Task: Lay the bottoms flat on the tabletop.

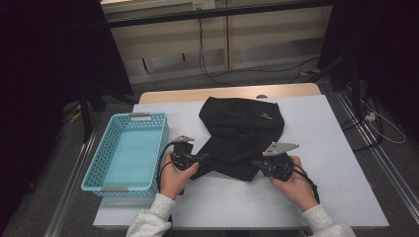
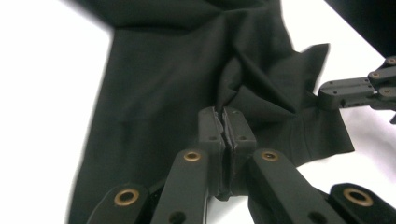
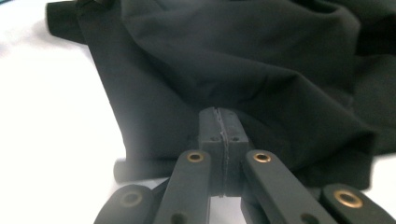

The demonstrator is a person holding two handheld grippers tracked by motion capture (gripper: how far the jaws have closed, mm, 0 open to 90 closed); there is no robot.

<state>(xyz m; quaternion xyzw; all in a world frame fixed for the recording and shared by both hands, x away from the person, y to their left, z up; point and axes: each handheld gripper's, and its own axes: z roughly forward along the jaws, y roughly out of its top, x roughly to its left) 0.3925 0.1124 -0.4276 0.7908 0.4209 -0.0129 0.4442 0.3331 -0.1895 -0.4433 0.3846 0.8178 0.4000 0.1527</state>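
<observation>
Black garment (image 1: 242, 136): it lies crumpled on the table, spreading away from both my pairs of jaws, its near hem caught between them.
Left hand (image 1: 174, 173): low over the table, near the garment's left corner, forearm coming up from the near edge.
Left gripper (image 2: 226, 126): my jaws are pressed together on a pinched ridge of the black cloth.
Right hand (image 1: 295, 183): low, by the right corner of the hem.
Right gripper (image 3: 219, 122): jaws pressed together, clamped on the cloth's edge.
Table (image 1: 326, 148): pale, flat.
Blue basket (image 1: 129, 150): well left of my left jaws.
Room: dim, cables on the floor.
</observation>
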